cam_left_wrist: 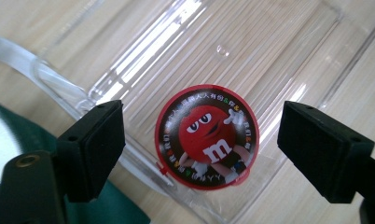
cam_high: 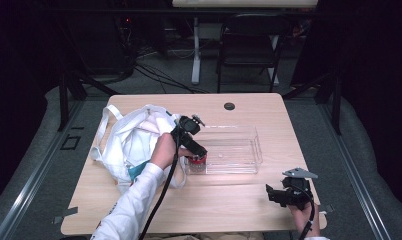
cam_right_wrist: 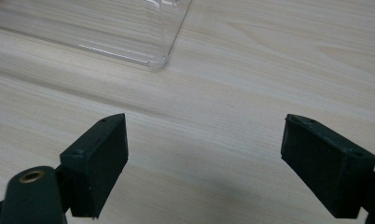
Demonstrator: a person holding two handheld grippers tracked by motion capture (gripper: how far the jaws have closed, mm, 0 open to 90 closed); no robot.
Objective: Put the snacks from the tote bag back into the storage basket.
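Note:
A round red M&M's tub (cam_left_wrist: 206, 135) stands inside the left end of a clear plastic bin (cam_left_wrist: 288, 42). My left gripper (cam_left_wrist: 202, 140) hangs over it, open, with one pad on each side of the lid and a clear gap on both sides. From the high view the left gripper (cam_high: 199, 156) points down at the tub (cam_high: 197, 163) in the bin (cam_high: 239, 131). My right gripper (cam_high: 275, 195) rests open near the table's front right corner, with bare wood between its pads (cam_right_wrist: 97, 163). The bin's near corner (cam_right_wrist: 129, 32) lies ahead of it.
A white cloth bag (cam_high: 131, 140) lies left of the bin, with something teal (cam_high: 135, 171) at its mouth. The wooden table (cam_high: 229, 205) has a round cable hole (cam_high: 229, 106) at the back. A folding chair (cam_high: 249, 45) stands beyond it.

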